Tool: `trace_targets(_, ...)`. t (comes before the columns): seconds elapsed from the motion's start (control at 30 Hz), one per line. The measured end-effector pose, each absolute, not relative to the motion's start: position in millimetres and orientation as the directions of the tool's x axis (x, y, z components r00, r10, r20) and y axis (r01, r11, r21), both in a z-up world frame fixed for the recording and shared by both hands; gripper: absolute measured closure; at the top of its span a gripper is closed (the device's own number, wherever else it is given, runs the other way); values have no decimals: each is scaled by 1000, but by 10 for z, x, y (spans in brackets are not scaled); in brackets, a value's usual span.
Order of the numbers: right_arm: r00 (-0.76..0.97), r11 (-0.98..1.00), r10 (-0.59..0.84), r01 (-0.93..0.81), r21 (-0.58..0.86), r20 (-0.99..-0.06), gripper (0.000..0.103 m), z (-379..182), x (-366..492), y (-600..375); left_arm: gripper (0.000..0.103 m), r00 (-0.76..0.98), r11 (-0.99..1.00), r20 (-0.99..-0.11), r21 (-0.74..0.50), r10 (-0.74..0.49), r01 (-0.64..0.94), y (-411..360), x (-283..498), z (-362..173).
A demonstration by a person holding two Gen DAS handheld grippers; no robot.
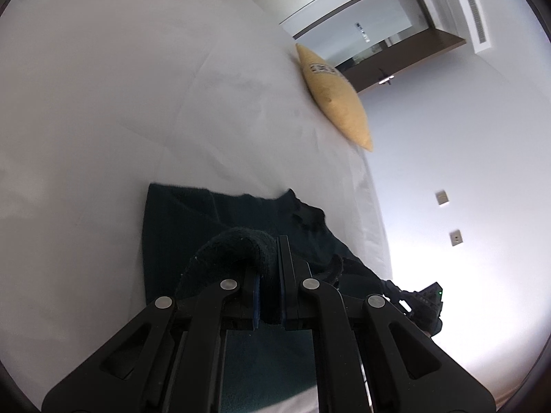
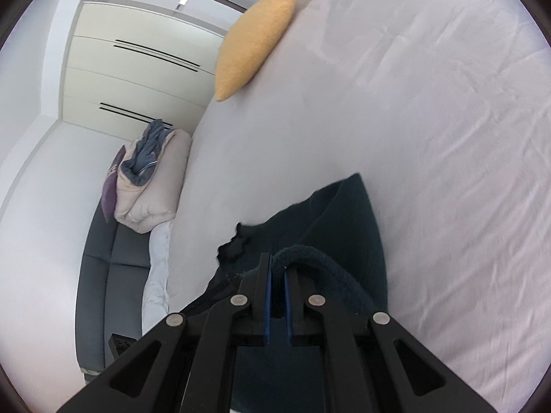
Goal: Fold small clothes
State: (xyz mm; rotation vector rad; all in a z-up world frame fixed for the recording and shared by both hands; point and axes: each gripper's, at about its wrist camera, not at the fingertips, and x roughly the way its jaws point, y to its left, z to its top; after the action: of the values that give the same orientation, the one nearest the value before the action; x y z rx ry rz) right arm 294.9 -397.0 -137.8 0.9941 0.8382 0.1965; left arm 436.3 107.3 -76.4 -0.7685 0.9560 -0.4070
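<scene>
Dark green garment (image 1: pixel 179 227) edge is pinched by left gripper (image 1: pixel 270 268) and right gripper (image 2: pixel 277 268), white bed (image 2: pixel 413 137) wide beyond

Your dark teal garment (image 1: pixel 179 227) lies partly flat on the white bed (image 1: pixel 103 103), near edge lifted and rolled; possibly knitted.

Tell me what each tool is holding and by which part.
Both hold the dark green garment. The left tool pinches a thick ribbed edge of it; the right tool pinches a similar rolled ribbed edge. Which hem or cuff cannot be told.
</scene>
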Motion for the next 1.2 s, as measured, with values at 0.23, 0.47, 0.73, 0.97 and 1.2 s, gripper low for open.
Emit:
trace_targets(0.23,671,538,493,265,800,-554,97,-1580,3246,-4075,97,527,676,-603,-734,-600,-70,1037,4855,-1089)
trace_targets(0.47,674,477,477,341,810,-565,86,-1783,3400,-4235,94,492,615,-621,-763,-610,-201,1171,5155,-1600)
trace_targets(0.73,790,412,353,350,841,-501,32,-1616,3207,-4584,26,618,541,-567,-801,-544,-258,1630,5113,-1614)
trace_targets(0.97,714,658,418,188,729,-561,34,-1161,3122,-4018,26,587,708,-625,-696,-515,-121,1345,4985,-1222)
trace_targets(1.2,668,826,350,111,553,-657,37,-985,3163,-3502,26,521,875,-751,-483,-405,-16,694,4794,-1236)
